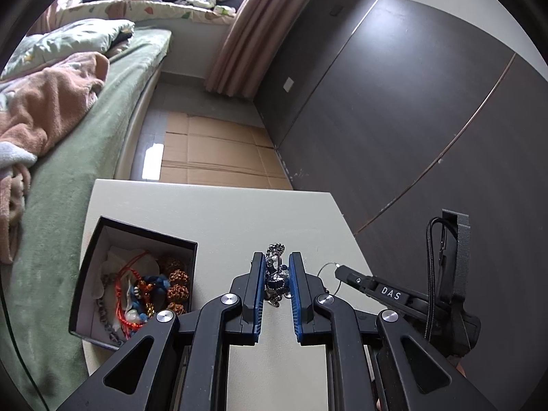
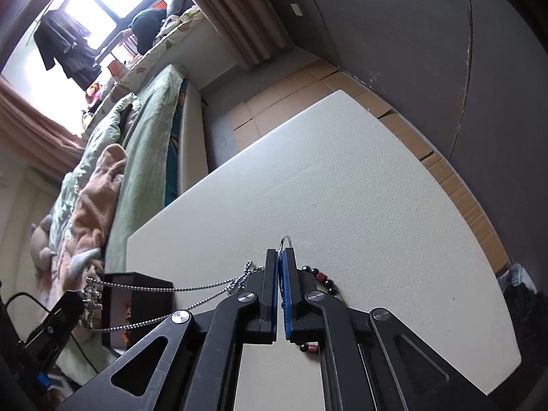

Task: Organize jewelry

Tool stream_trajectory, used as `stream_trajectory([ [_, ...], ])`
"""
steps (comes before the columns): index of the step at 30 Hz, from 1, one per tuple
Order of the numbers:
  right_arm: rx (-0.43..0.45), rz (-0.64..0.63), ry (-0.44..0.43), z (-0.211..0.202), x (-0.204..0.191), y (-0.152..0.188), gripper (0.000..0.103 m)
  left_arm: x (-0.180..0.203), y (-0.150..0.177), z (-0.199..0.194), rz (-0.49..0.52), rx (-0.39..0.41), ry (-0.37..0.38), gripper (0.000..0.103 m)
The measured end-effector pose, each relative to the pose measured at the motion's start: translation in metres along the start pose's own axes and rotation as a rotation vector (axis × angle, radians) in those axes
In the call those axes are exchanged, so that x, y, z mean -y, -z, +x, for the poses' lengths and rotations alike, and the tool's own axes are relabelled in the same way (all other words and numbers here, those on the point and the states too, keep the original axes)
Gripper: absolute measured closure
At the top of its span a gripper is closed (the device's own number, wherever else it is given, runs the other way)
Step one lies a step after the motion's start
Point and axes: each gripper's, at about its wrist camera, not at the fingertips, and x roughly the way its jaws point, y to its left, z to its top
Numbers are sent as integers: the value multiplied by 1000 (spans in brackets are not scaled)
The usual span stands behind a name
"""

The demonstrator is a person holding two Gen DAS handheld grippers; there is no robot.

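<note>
My left gripper is shut on the dark, jewelled pendant end of a silver ball-chain necklace, above the white table. My right gripper is shut on the same necklace's thin wire ring, which also shows in the left wrist view. The chain hangs stretched between the two grippers. A black open box at my left holds several bracelets and bead pieces. In the right wrist view the box stands at the table's left edge. A dark bead bracelet with red beads lies under my right gripper.
A bed with green sheet and pink blanket runs along the table's left side. Cardboard covers the floor beyond the table. A dark wardrobe wall stands to the right.
</note>
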Motion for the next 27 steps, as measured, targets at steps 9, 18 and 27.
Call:
stream_trajectory([
  [9, 51, 2, -98, -26, -4, 10, 99, 9, 5, -32, -4, 59, -24, 89],
  [18, 97, -12, -214, -42, -21, 21, 99, 14, -13, -88, -21, 191, -5, 90],
  [27, 147, -79, -368, -62, -54, 25, 99, 23, -50, -149, 13, 324, 18, 103],
])
